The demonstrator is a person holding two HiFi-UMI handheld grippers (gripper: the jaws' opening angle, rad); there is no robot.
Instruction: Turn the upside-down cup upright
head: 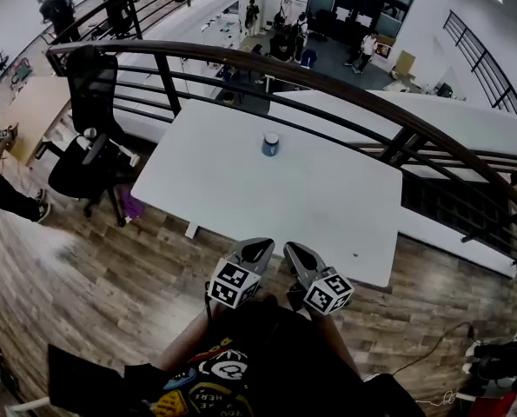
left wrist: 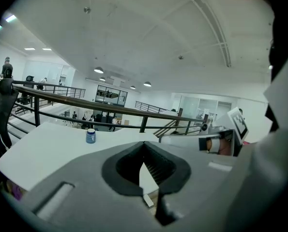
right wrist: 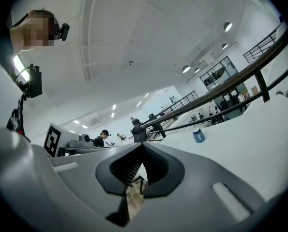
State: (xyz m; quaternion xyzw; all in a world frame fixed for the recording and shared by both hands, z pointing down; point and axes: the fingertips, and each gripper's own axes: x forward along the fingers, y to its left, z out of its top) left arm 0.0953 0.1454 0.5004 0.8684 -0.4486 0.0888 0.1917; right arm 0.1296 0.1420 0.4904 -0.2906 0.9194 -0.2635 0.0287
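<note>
A small blue cup (head: 270, 144) stands upside down on the white table (head: 241, 189), near its far edge by the railing. It also shows far off as the blue cup (left wrist: 90, 136) in the left gripper view and as the cup (right wrist: 198, 135) in the right gripper view. My left gripper (head: 263, 247) and right gripper (head: 292, 249) hover side by side over the table's near edge, well short of the cup. Both are shut with nothing between the jaws, as seen at the left gripper (left wrist: 144, 144) and right gripper (right wrist: 143, 146).
A dark curved railing (head: 328, 81) runs just behind the table. A black office chair (head: 89, 146) stands at the table's left end. Wooden floor (head: 110, 285) lies between me and the table. People stand at the far left and on the lower level.
</note>
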